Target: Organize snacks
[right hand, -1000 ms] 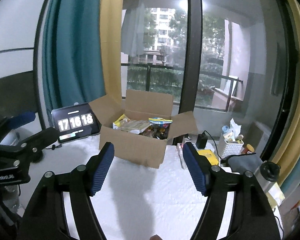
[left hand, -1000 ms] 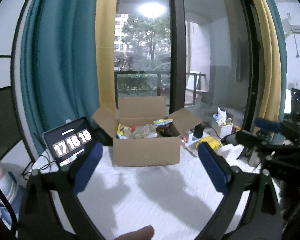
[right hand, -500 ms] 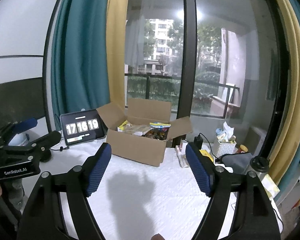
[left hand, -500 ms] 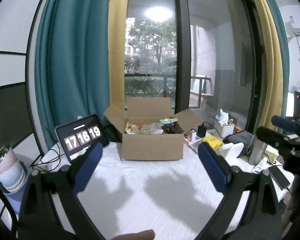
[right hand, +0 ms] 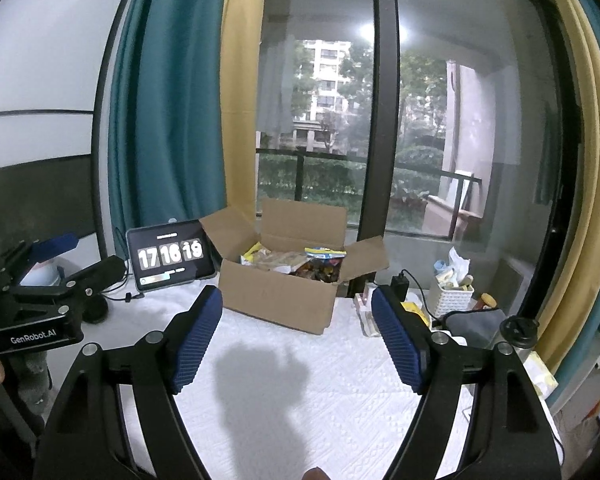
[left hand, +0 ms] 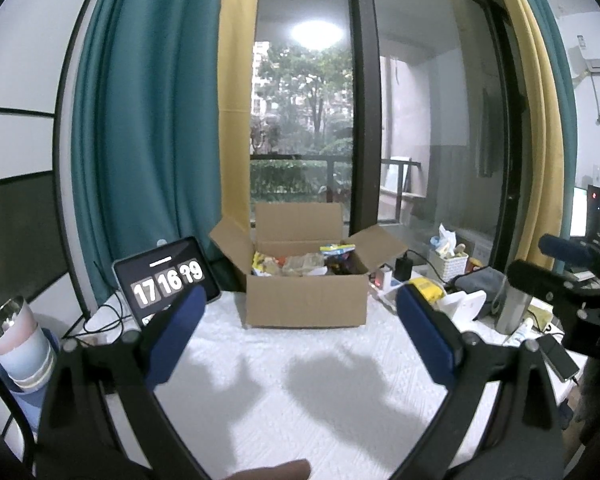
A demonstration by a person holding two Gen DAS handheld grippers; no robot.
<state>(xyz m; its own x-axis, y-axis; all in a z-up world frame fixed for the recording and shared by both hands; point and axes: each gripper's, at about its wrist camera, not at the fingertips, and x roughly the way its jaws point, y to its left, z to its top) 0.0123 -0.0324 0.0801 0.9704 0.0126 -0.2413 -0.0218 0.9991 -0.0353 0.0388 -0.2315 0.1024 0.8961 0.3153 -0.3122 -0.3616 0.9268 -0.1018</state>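
My left-hand black two-finger tongs with blue ribbed pads point(left hand: 298, 330) stand wide apart, nothing between the pads, pointing slightly downward. My right-hand black two-finger tongs with blue ribbed pads point(right hand: 296, 340) also gape wide and empty; their jaws have just been opening. Each pair shows at the edge of the other's view, side by side and apart. A fingertip point(left hand: 274, 472) shows at the left view's lower edge.
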